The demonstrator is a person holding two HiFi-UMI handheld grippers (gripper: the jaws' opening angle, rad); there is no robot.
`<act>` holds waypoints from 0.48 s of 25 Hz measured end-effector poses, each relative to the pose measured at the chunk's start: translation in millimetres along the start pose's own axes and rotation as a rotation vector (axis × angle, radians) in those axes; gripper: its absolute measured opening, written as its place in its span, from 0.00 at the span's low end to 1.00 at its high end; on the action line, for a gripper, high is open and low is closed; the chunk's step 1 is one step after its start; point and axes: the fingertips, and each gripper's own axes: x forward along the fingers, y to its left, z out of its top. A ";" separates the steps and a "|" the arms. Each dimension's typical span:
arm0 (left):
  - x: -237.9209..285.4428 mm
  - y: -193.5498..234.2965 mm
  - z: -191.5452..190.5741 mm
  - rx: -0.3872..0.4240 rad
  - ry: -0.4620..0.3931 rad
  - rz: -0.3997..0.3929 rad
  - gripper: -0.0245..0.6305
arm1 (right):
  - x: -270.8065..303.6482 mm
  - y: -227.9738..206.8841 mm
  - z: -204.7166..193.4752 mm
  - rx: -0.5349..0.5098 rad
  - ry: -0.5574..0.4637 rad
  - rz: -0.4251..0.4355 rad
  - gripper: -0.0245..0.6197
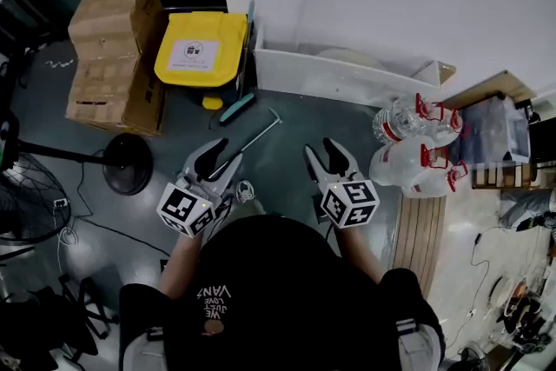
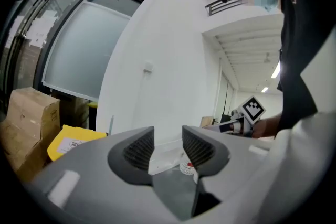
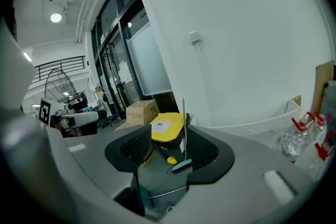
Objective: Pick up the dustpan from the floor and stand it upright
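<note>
Judging by how things lie, the approach is the step in hand and no grasp is made yet. Below and a little right of the yellow-lidded pedal bin, the left gripper hovers with its jaws apart and nothing between them; its own view looks across the floor to the white wall. The dustpan lies on the floor below the bin. Only its thin metal handle shows, slanting away under that gripper, and the pan itself is hidden, save perhaps a teal sliver low in the right gripper view. Further right of the bin, the right gripper is likewise spread and empty. Next, one gripper probably has to drop onto the handle, close and tip it up. Whether the teal-headed stick standing against the bin belongs with the dustpan, I cannot tell.
</note>
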 end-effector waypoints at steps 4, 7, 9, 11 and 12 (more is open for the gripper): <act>9.9 27.2 -1.7 0.003 0.024 -0.047 0.30 | 23.5 1.5 1.1 0.015 0.012 -0.042 0.33; 16.4 47.8 -3.7 0.013 0.033 -0.079 0.31 | 42.4 0.9 1.8 0.017 0.018 -0.070 0.33; 19.1 60.8 -7.0 0.017 0.041 -0.089 0.31 | 52.7 -1.3 1.9 0.023 0.019 -0.088 0.33; 22.2 72.6 -9.5 0.013 0.049 -0.084 0.31 | 62.1 -4.6 4.1 0.028 0.021 -0.096 0.33; 24.0 77.1 -10.6 0.007 0.052 -0.077 0.31 | 66.6 -6.7 5.7 0.026 0.026 -0.097 0.33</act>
